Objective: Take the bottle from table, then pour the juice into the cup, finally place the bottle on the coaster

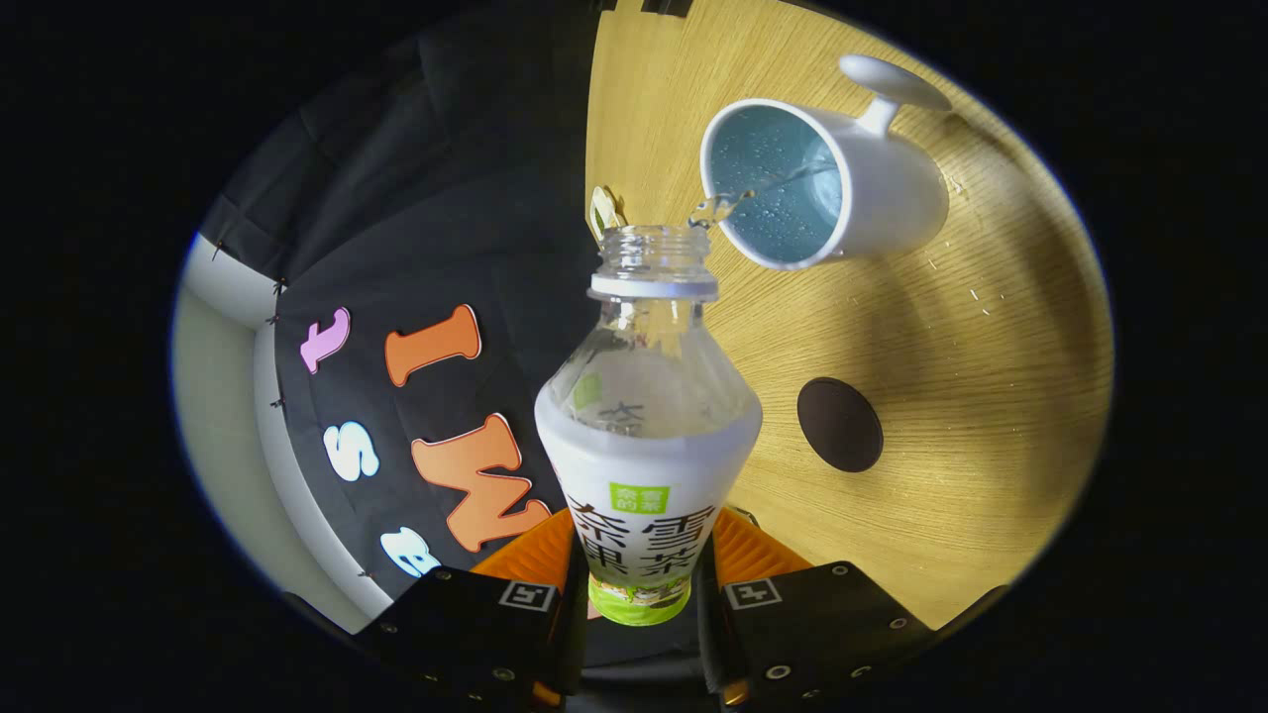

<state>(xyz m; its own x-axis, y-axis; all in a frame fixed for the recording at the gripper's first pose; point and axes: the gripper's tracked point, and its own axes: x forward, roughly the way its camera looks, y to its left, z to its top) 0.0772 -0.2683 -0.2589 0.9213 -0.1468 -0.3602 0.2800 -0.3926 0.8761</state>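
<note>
Worktop: light wood-grain worktop (951,416) carries the cup and coaster; it appears rotated because you've rolled the gripper over to pour. Small droplets lie on the wood near the cup.
Bottle: clear plastic bottle with a white and green label (646,436), cap off, held between the fingers by its lower body, neck pointing ahead toward the cup. It's tipped so the open mouth sits just beside the cup rim.
Cup: white ceramic cup with a pale blue inside and a handle (822,183), standing on the worktop just beyond the bottle mouth, handle on the far side from the bottle.
Gripper: gripper (639,584) is pinching the bottle, both fingers pressed on the label sides so it can't slip while tilted.
Coaster: dark round flat coaster (840,424), bare, near the cup and apart from it; waits for the bottle.
Stream: thin clear stream of liquid (733,198) arcs from the mouth into the cup.
Stage: you're probably mid-pour; placing on the coaster not yet done.
</note>
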